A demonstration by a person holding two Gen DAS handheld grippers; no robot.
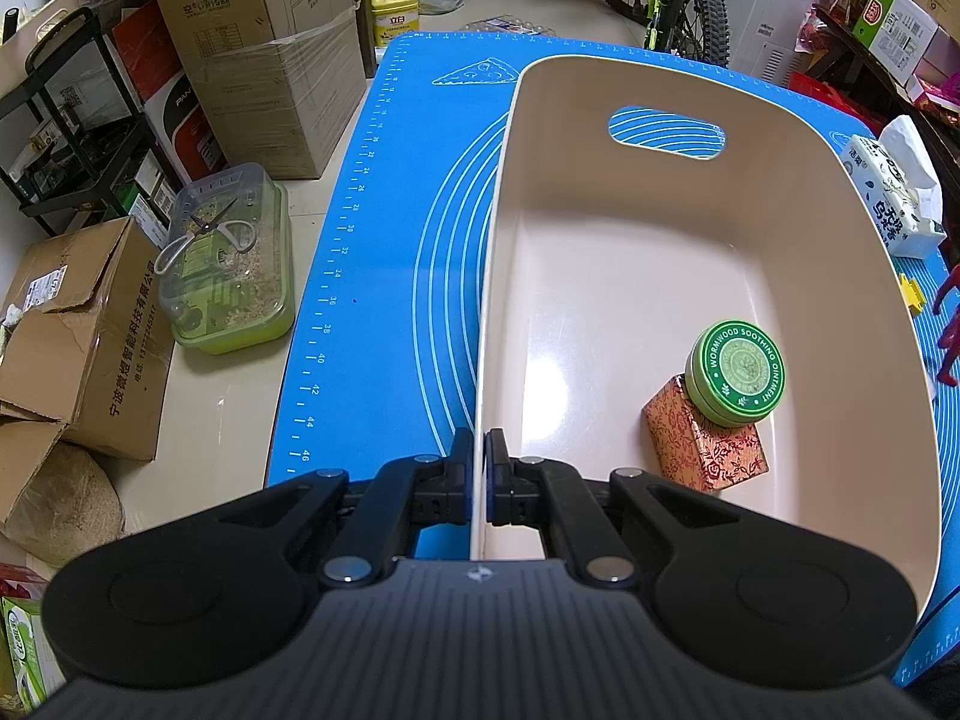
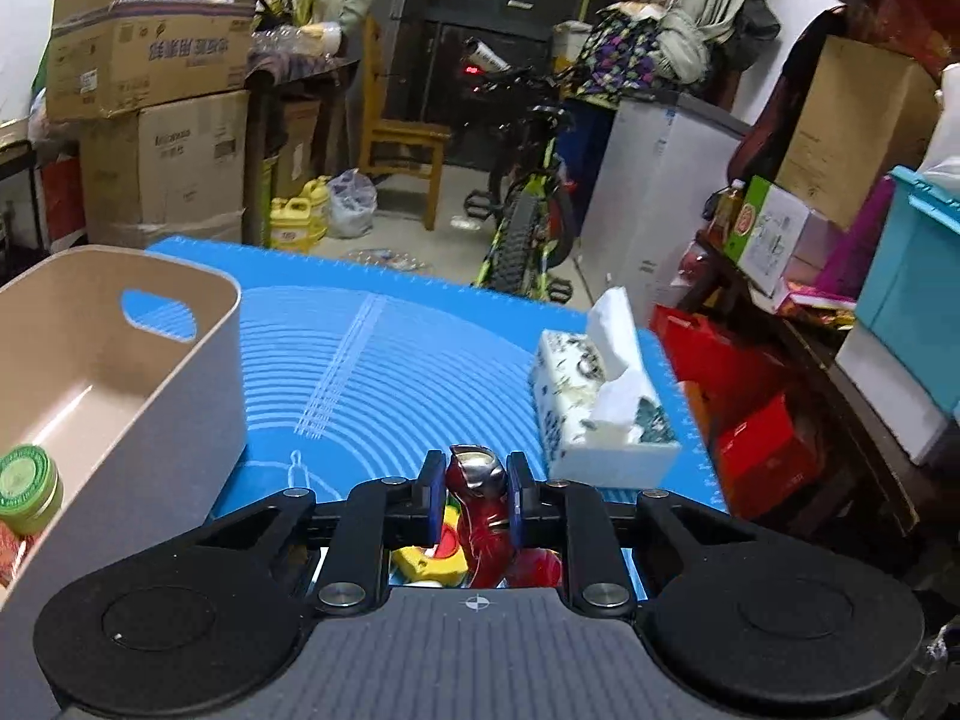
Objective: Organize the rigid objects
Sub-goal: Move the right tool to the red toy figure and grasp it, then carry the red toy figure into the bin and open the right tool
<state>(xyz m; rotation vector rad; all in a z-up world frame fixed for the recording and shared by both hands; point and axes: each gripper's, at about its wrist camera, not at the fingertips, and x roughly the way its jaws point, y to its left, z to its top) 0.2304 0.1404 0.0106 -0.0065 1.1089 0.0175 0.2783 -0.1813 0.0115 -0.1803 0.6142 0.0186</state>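
Glossy red figurine (image 2: 483,516) gripped by right tongs (image 2: 474,495); left tongs (image 1: 478,474) pinch smooth beige bin wall (image 1: 489,300)

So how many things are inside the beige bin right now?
2 in the bin: a green ointment tin near its right wall, resting on a red patterned box. The near end is hidden, so more may be there.
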